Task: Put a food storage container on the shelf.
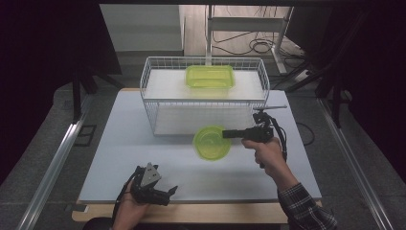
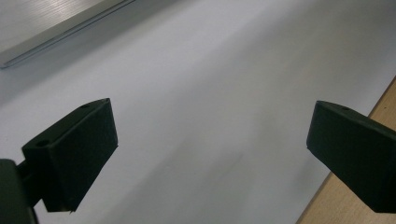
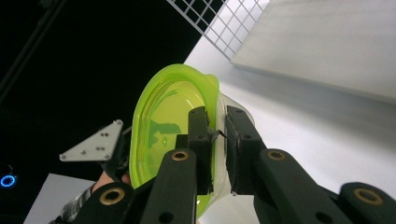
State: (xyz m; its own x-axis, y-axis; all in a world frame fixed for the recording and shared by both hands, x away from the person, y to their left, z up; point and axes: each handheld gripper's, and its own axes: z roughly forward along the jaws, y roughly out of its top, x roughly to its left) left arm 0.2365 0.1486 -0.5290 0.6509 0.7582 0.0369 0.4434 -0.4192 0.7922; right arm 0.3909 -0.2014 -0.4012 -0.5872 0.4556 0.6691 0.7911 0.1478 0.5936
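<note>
A round bowl of translucent lime-green plastic (image 1: 211,142) hangs off the tip of the right gripper (image 1: 229,133), clear of the pale grey tabletop (image 1: 124,143). From the right gripper view the bowl (image 3: 163,126) sits straight ahead of the jaws with its wall pinched between them, one jaw inside the rim and the other outside, the two pressed close together on the thin plastic. The person's right hand (image 1: 266,149) holds that gripper roughly level, its tip pointing left across the table.

Just beyond the gripper's tip stands a white wire basket (image 1: 203,93) with a flat white board inside, and on that board, further back, rests a rectangular lime-green plastic tray (image 1: 210,75).

Well apart from the bowl, near the table's front edge, the left gripper (image 1: 168,192) lies low in the person's left hand (image 1: 129,211). In the left gripper view its jaws stand spread wide over bare tabletop (image 2: 210,93), nothing between them.
</note>
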